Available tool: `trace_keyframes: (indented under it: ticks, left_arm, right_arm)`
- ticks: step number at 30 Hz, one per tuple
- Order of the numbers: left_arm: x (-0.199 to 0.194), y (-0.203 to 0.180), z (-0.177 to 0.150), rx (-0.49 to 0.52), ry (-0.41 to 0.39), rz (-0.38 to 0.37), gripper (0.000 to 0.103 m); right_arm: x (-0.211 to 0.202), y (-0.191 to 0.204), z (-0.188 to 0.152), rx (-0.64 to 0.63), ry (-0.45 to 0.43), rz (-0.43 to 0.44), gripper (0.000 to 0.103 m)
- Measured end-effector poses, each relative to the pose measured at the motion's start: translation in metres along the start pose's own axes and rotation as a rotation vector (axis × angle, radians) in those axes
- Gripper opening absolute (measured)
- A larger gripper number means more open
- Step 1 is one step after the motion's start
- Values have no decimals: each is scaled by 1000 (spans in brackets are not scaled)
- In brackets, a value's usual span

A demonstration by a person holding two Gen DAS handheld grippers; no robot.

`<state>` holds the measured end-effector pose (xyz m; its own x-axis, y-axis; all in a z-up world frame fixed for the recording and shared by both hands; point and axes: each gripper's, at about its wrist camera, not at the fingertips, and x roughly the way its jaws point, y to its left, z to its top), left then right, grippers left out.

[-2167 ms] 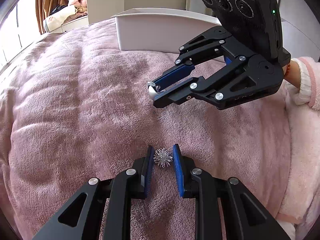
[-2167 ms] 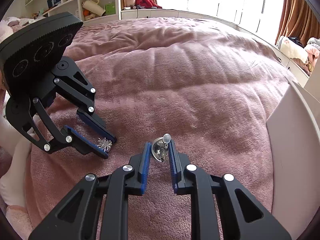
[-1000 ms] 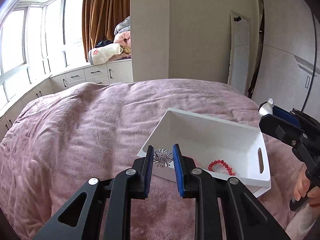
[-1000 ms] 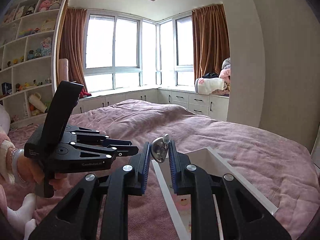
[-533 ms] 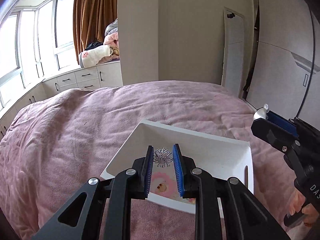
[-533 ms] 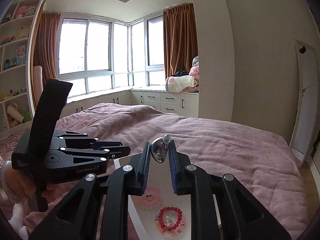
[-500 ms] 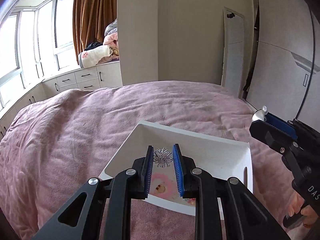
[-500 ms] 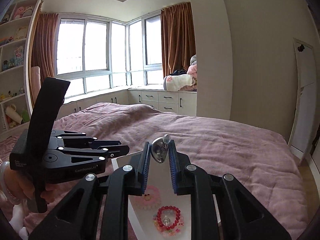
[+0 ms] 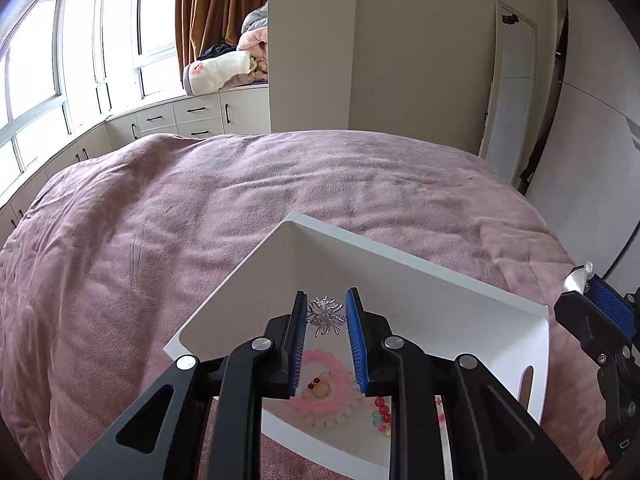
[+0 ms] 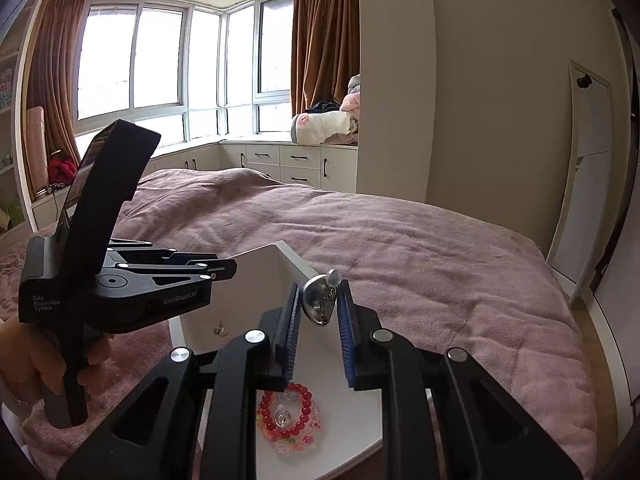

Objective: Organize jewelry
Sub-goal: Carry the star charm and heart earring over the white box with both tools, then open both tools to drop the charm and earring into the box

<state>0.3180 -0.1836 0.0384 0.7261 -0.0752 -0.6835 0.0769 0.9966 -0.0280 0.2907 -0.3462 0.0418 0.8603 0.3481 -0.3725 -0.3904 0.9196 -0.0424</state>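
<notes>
Left gripper (image 9: 325, 318) pinches a spiky brooch (image 9: 325, 315) above the white box (image 9: 404, 268). Right gripper (image 10: 319, 308) pinches a silver pendant (image 10: 318, 303) over the same box.

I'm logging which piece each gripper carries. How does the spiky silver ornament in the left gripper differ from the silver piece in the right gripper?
The spiky ornament is a burst of thin, clear-tipped spikes; the domed piece is smooth, polished metal topped by a small bead. The spiky ornament looks airy and see-through, the domed piece solid. Both are silver, pinched between blue pads, the first by the left gripper, the second by the right gripper, above the white tray.
</notes>
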Motion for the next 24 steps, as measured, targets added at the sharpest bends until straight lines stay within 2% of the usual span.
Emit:
trace_keyframes:
  ticks: [4,7,8,11,13,15,17,19,20,22,24]
  left_arm:
    - [14,0,-7,24,17,28,27]
    - [19,-5,-11,56,14,32,34]
    - [20,-6,-12,62,16,32,38]
    - [21,-8,-14,68,7,62,61]
    - [18,-5,-13,51,-5,71,71]
    - [16,0,-11,27,-14,72,77]
    - [11,5,-10,10,-33,75,82]
    - [4,10,-8,6,-59,86,89]
    - [2,11,-7,8,-68,100,94]
    - [-5,14,-7,13,-86,146,94]
    - [-12,18,-7,15,-110,156,94]
  right_arm:
    - [7,7,-6,-70,29,-44,20]
    - [17,7,-10,-73,55,-39,20]
    - [20,7,-11,-65,63,-35,20]
    - [27,6,-13,-45,85,-26,22]
    - [28,5,-14,-26,87,-27,51]
    - [27,4,-15,-12,78,-33,62]
    - [25,4,-13,-6,69,-34,69]
    - [20,5,-13,-2,46,-49,82]
    - [18,6,-12,-2,33,-48,84]
    - [14,7,-11,-2,15,-46,95]
    - [10,10,-10,-12,-6,-41,98]
